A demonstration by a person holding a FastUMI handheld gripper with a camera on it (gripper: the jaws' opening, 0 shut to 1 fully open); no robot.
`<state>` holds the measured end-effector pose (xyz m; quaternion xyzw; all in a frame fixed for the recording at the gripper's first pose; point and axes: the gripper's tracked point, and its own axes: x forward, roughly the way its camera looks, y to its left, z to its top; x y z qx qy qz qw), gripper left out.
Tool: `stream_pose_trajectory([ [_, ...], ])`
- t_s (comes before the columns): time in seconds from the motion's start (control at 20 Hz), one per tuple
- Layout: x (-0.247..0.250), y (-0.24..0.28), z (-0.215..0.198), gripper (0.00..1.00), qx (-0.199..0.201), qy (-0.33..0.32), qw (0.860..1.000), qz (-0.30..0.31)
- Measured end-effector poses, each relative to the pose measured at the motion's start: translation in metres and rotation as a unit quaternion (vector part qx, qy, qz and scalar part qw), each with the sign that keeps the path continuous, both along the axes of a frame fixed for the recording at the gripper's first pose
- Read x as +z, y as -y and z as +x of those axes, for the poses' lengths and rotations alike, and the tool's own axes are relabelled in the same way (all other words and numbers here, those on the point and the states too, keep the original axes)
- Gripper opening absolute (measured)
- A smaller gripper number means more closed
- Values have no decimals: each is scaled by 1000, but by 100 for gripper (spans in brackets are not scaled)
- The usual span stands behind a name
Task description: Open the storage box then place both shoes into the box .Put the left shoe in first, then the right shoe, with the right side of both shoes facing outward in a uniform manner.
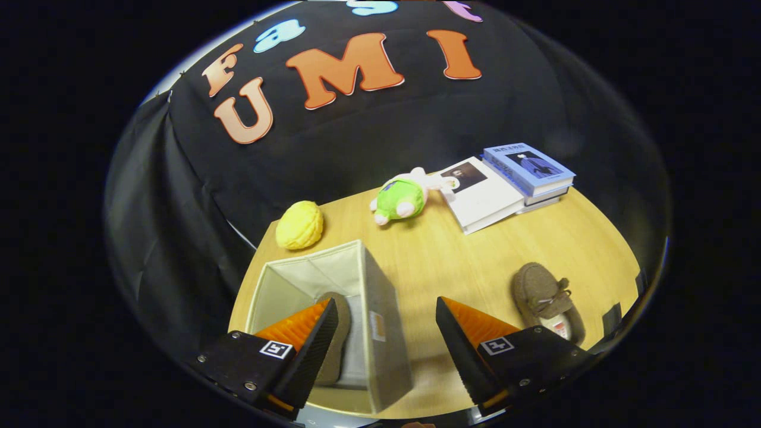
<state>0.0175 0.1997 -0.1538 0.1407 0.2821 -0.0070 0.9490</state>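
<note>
Hovering above the pale wooden tabletop (452, 261), our gripper (386, 321) stands with its fingers spread wide and nothing between them but the right wall of the box and bare table. In the lower left of the frame sits the beige fabric storage box (380, 309), its top open; inside it, partly hidden by our left finger, lies a brown shoe (340, 339) against the right wall. We judge this to be the left shoe, already placed. In the lower right of the frame, just beyond our right finger, the second brown suede moccasin with a lace bow (544, 297) lies on the table, toe pointing to the upper left and its opening toward us, well apart from the box.

We judge the moccasin light and soft: the suede upper will give under pressure, while the sole and heel rim look stiffer. A hold across the heel collar, or across the sides near the opening, should be firmer than one on the lace or toe, and the napped surface is unlikely to slip. The box walls look thin and pliable and may shift if bumped.

In the upper half of the frame lie a yellow knitted ball (299, 224), a green and pink plush toy (403, 199) and a stack of books (511, 184).
</note>
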Motion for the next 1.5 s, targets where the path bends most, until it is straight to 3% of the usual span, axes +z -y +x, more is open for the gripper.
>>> stream_pose_trajectory([
  [0.35, -15, 111, -22, 99, -51, -8, 998, -44],
  [0.8, -59, 214, -70, 99, -77, -39, 993, -83],
  [1.35, -135, 240, -73, 98, -62, -107, 989, -87],
  [1.45, -145, 237, -67, 94, -51, -114, 988, -88],
  [1.5, -149, 234, -63, 86, -45, -116, 988, -88],
])
